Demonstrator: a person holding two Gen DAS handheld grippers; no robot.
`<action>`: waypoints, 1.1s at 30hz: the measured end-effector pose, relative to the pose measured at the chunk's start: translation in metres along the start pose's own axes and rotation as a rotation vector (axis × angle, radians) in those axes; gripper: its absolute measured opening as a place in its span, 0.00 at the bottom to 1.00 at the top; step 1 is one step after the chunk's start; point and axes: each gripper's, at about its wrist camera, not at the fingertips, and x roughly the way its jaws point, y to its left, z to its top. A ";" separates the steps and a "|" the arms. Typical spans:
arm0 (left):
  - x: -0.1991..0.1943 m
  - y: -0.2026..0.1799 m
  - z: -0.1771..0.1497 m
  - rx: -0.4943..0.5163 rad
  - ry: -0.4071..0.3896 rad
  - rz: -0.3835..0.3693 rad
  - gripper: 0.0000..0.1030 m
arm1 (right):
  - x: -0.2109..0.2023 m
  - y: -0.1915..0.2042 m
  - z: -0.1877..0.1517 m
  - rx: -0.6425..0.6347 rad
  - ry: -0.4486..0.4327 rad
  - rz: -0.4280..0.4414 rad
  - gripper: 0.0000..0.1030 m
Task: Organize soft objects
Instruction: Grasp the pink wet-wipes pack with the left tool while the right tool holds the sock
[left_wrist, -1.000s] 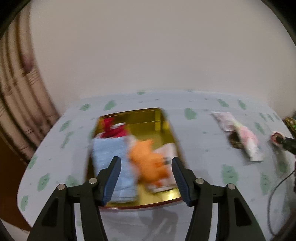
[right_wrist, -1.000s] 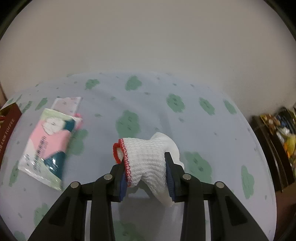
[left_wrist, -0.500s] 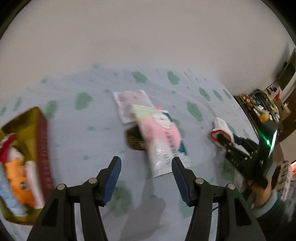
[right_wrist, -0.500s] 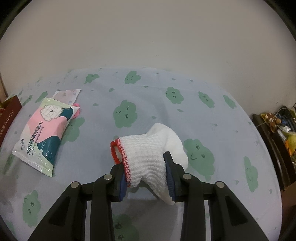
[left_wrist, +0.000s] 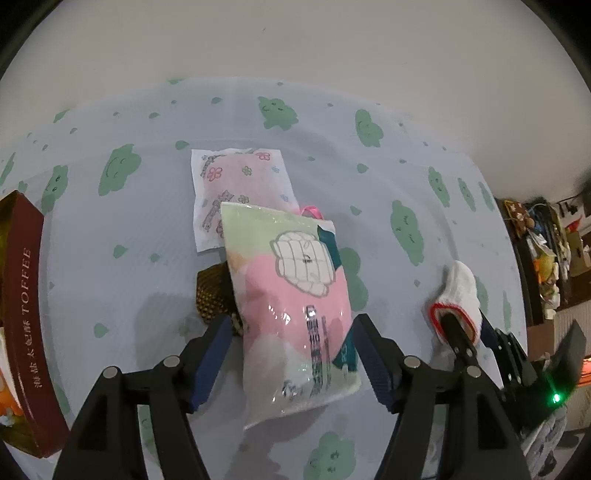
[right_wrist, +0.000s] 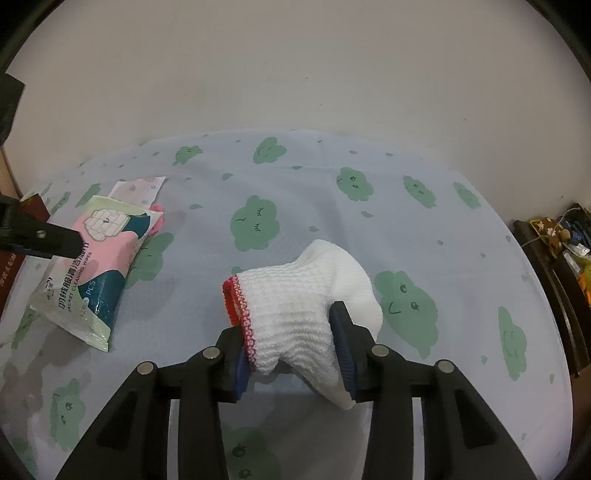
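Observation:
My right gripper (right_wrist: 291, 347) is shut on a white knitted glove with a red cuff (right_wrist: 299, 306), held just above the tablecloth; the glove also shows in the left wrist view (left_wrist: 460, 291). My left gripper (left_wrist: 291, 358) is open, its fingers on either side of a pink and green wipes pack (left_wrist: 295, 295), which also shows in the right wrist view (right_wrist: 88, 258). A flowered tissue packet (left_wrist: 240, 184) lies behind the pack. A dark woven item (left_wrist: 214, 295) sticks out from under the pack's left edge.
A red toffee tin (left_wrist: 22, 314) with soft things inside stands at the left edge. The table has a pale cloth with green cloud prints (right_wrist: 258, 221). A cluttered shelf (left_wrist: 546, 251) stands beyond the table's right side.
My left gripper swung right from over the tin to the wipes pack and closed in on it. My right gripper keeps the glove and has shifted slightly.

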 end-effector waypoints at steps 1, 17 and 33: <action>0.003 -0.001 0.001 0.000 0.003 0.004 0.68 | 0.000 0.000 0.000 -0.001 0.000 0.000 0.38; 0.029 -0.030 -0.002 0.072 -0.064 0.144 0.72 | 0.000 0.003 0.000 -0.003 0.004 0.007 0.41; 0.008 -0.043 -0.028 0.177 -0.116 0.167 0.59 | 0.001 0.002 -0.001 -0.005 0.004 0.005 0.41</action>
